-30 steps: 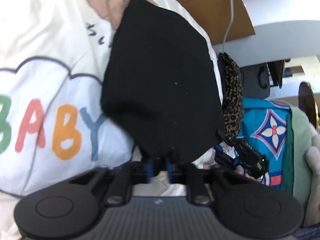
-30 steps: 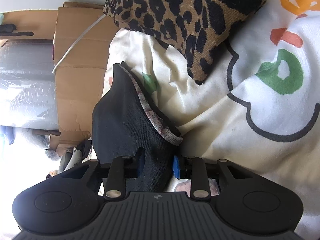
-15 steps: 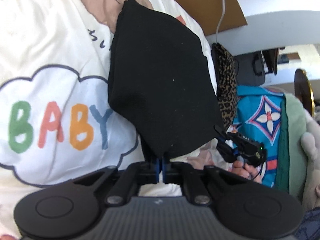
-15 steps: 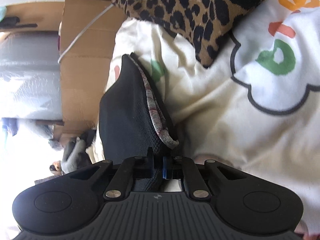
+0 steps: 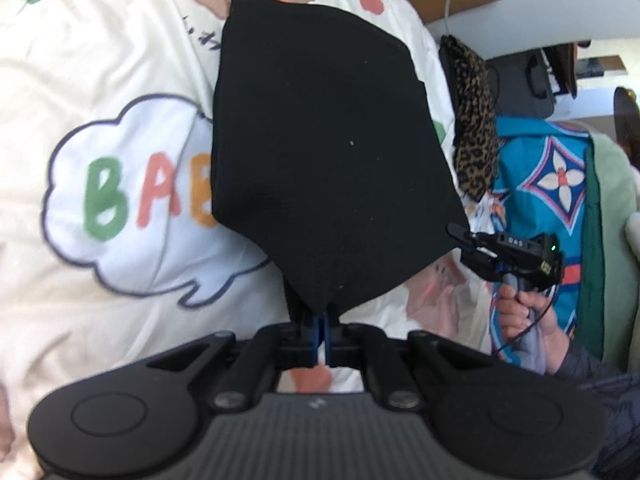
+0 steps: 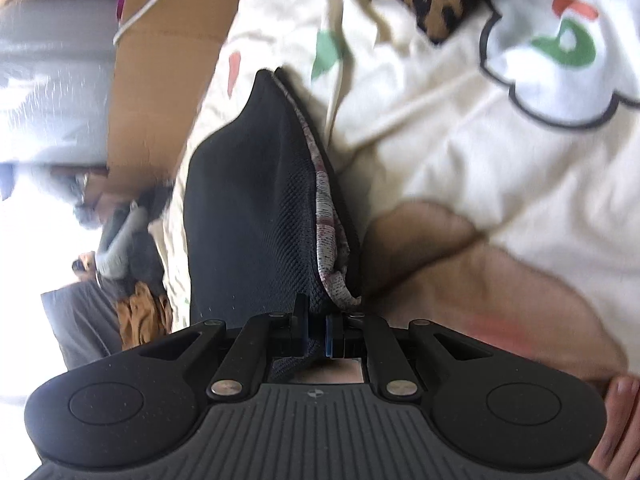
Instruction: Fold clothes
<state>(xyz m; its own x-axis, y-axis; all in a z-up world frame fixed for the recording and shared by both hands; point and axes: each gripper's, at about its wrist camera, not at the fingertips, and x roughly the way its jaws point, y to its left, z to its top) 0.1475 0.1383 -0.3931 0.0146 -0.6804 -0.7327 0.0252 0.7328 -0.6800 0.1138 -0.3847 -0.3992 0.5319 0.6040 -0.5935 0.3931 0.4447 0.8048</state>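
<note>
Hanging between the two tools, the black garment (image 5: 320, 152) is lifted just above a cream bedspread (image 5: 120, 60) printed with a cloud and coloured letters; the left gripper (image 5: 320, 326) has its blue-padded fingers pinched tight on the lower corner of the cloth; the right gripper (image 6: 318, 336) is clamped on another corner, where a grey-and-maroon patterned inner band (image 6: 326, 208) runs along the garment's edge; in the left view that right gripper (image 5: 472, 242) shows at the cloth's far corner, held by a hand (image 5: 528, 312); a leopard-print cushion (image 5: 474, 120) lies beyond on the bedspread, beside a turquoise patterned fabric (image 5: 540, 168); brown cardboard (image 6: 160, 80) stands past the bed's edge.
</note>
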